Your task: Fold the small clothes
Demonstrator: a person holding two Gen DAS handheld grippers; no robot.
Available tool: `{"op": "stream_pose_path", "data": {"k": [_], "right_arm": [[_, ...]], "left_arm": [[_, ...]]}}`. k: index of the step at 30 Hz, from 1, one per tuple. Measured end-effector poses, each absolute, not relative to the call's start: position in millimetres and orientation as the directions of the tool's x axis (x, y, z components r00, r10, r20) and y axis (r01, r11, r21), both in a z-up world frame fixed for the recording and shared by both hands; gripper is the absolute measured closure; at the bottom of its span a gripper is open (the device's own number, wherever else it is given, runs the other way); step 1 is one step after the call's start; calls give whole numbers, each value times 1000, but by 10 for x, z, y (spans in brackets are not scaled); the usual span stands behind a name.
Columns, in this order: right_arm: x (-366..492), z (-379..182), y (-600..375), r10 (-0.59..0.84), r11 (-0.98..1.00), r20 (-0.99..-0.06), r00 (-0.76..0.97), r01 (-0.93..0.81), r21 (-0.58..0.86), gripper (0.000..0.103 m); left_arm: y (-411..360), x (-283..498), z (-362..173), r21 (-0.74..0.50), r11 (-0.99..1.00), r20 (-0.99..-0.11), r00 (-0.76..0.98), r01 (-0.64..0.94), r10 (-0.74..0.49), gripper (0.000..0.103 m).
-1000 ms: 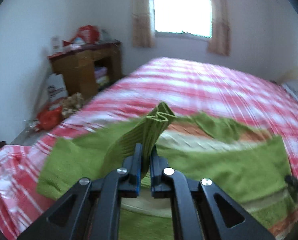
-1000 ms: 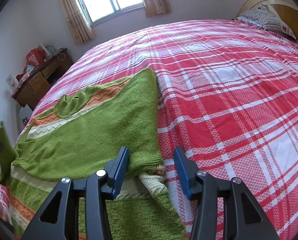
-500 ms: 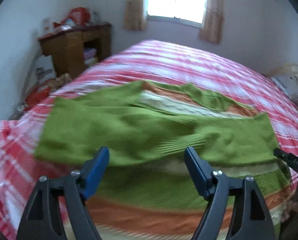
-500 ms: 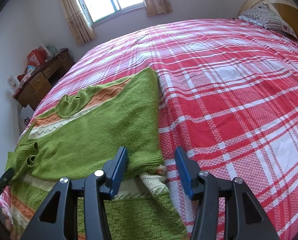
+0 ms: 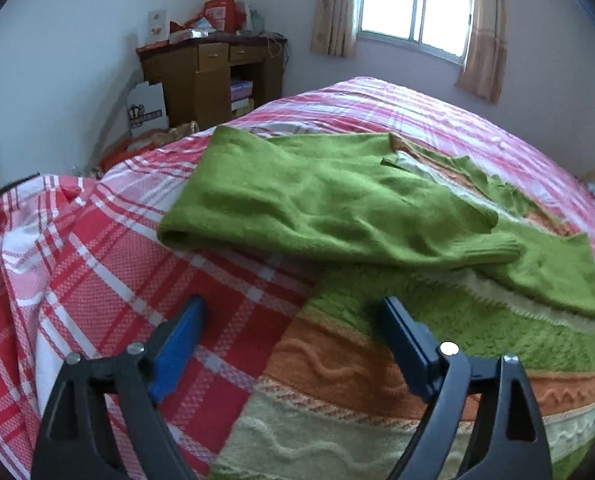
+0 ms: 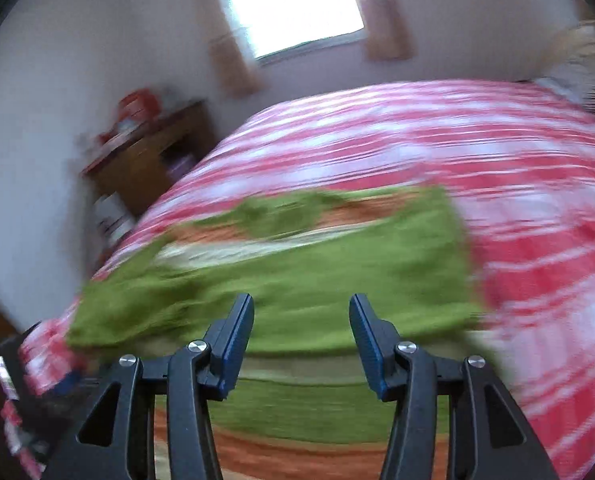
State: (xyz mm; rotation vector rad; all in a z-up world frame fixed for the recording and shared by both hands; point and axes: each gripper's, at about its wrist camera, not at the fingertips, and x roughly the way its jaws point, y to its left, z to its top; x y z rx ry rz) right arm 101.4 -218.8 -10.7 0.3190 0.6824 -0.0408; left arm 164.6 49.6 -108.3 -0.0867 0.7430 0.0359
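Sleeves folded in, hem fold next

On the left, the left tool (image 5: pixel 293 344) hangs over the bed (image 5: pixel 97 280) at the sweater's (image 5: pixel 337 208) lower left corner; its jaws have just been opening and stand wide with nothing between them, and the left sleeve (image 5: pixel 297 216) lies folded across the chest. The sweater is spread flat on the bed, striped hem nearest. To the right, the right tool (image 6: pixel 301 340) hovers above the sweater (image 6: pixel 297 280), jaws parted and empty, though that view is blurred. To do the next fold well, I judge each tool should pinch one hem corner, both layers, then lift evenly and carry the hem toward the collar without dragging the sleeves out.
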Motion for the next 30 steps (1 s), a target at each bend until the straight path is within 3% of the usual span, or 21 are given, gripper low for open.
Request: {"op": "stream_pose_path", "data": {"k": [6,11,15,17,18,19,21,30], "right_arm": [[1677,-347,-1519,223,942,-691,688,32,336,52],[1989,-637,-1170,232,957,-750,619,-5,291,52],[2062,-695,-1060,189,972,-744,641,-17,232,52],[2058,-693,-1032,177,976,-743,645,-20,215,60],[2050,-685,-1018,162,981,-746,645,-22,194,76],[2049,-677,-1008,145,985,-751,644,-21,172,86],[2039,-632,-1032,157,982,-749,644,-21,187,96],[1887,196,-1097,178,981,-622,762,-85,176,97]], "left_arm": [[675,1562,-1078,-182,983,-640,762,-20,-103,6],[732,1573,-1080,-236,972,-614,775,6,-154,2],[730,1568,-1083,-247,969,-604,779,18,-169,0],[730,1558,-1087,-249,968,-599,782,19,-170,0],[728,1558,-1087,-248,969,-599,783,19,-169,0],[724,1557,-1087,-246,969,-599,783,19,-168,0],[726,1557,-1086,-249,968,-598,784,20,-169,0],[723,1553,-1088,-242,970,-602,781,17,-164,0]]}}
